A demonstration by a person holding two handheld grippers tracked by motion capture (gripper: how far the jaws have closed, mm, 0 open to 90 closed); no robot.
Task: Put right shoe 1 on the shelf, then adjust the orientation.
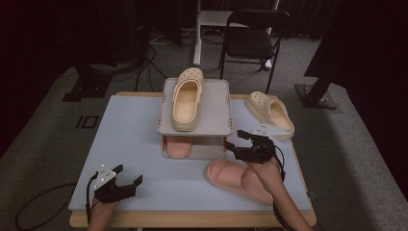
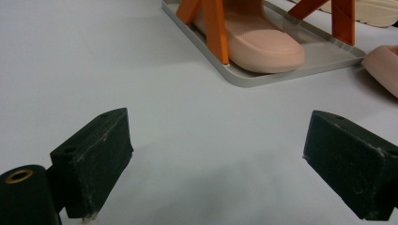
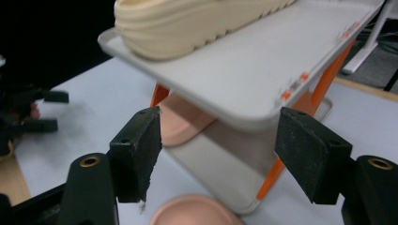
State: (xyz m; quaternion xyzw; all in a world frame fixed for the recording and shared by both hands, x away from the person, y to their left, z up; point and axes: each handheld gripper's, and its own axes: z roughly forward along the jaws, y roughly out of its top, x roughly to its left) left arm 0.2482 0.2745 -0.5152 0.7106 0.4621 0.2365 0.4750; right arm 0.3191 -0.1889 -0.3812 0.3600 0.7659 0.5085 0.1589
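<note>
- The right gripper [image 1: 239, 142] hangs above the table [image 1: 134, 144] with its jaws apart and nothing between them, pointing toward the front right corner of the shoe rack [image 1: 195, 126].
- The pink slipper [image 1: 238, 180] lies flat on the table at about 6 o'clock from this gripper, just below it in the high view; the holding hand covers part of the slipper's right side. In the right gripper view its rounded toe [image 3: 197, 213] peeks up at the bottom edge, under and between the open jaws, not touched by either.
- Its mate, a second pink slipper [image 1: 178, 146], sits on the rack's lower shelf, at about 9 o'clock from the right gripper.
- A cream clog [image 1: 187, 98] rests on the rack's top shelf, toe pointing away from the person, at about 11 o'clock from the right gripper.
- Another cream clog [image 1: 270, 113] lies on the table at about 1 o'clock from the right gripper, near the table's right edge.
- The left gripper [image 1: 129, 174] sits low near the table's near left corner, jaws wide apart and empty, well apart from the shoes; the rack stands at about 1 o'clock from it.
</note>
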